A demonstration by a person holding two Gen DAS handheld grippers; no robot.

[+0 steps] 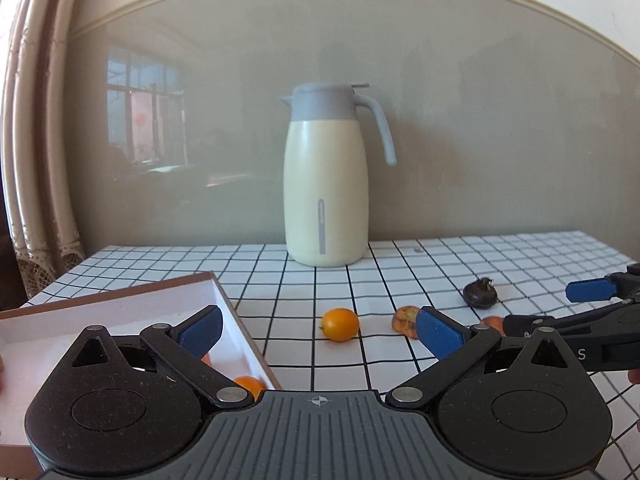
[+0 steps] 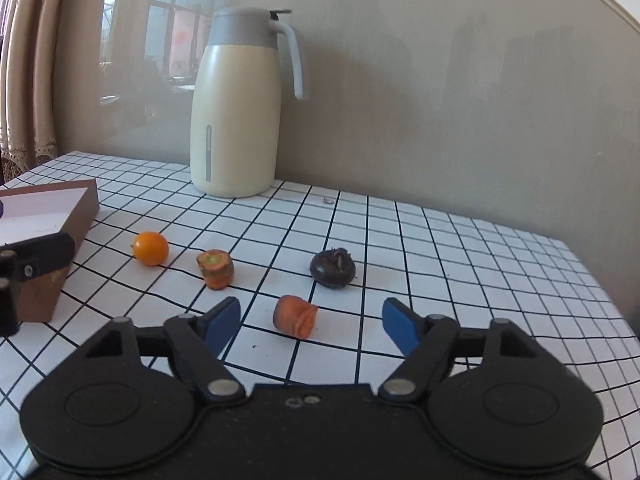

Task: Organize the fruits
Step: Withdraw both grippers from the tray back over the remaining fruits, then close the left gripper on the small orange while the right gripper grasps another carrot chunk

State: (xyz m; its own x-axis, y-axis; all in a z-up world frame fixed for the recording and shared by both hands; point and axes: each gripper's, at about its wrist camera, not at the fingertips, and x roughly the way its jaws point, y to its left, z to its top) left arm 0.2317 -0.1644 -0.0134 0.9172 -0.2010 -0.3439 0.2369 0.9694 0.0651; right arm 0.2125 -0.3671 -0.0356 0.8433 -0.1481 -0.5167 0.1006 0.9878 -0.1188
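Your right gripper (image 2: 311, 322) stands with its jaws apart and nothing clamped; the near carrot piece (image 2: 295, 316) lies on the surface between the blue pads (image 2: 224, 320), touching neither. Risk one: the piece is stubby and lies on its side, so an off-centre closure could roll or squirt it forward toward the dark round fruit (image 2: 333, 268) just beyond. Risk two: the pads sit low over the checked surface (image 2: 460, 248); closing at this height could catch the cloth rather than the piece. Your left gripper (image 1: 320, 332) is likewise apart and empty, with one finger over the box (image 1: 236, 308) and the other close to the right gripper's arm, so the two tools may foul each other if both advance. The small orange fruit (image 2: 150, 248) and the second carrot piece (image 2: 216, 269) lie loose on the surface between box and right gripper, well placed to be knocked. The thermos jug (image 2: 232, 112) stands upright at the back, apart from the work. The box holds at least one orange fruit (image 1: 250, 385) against its near wall; the rest of its floor is partly hidden by the left gripper.
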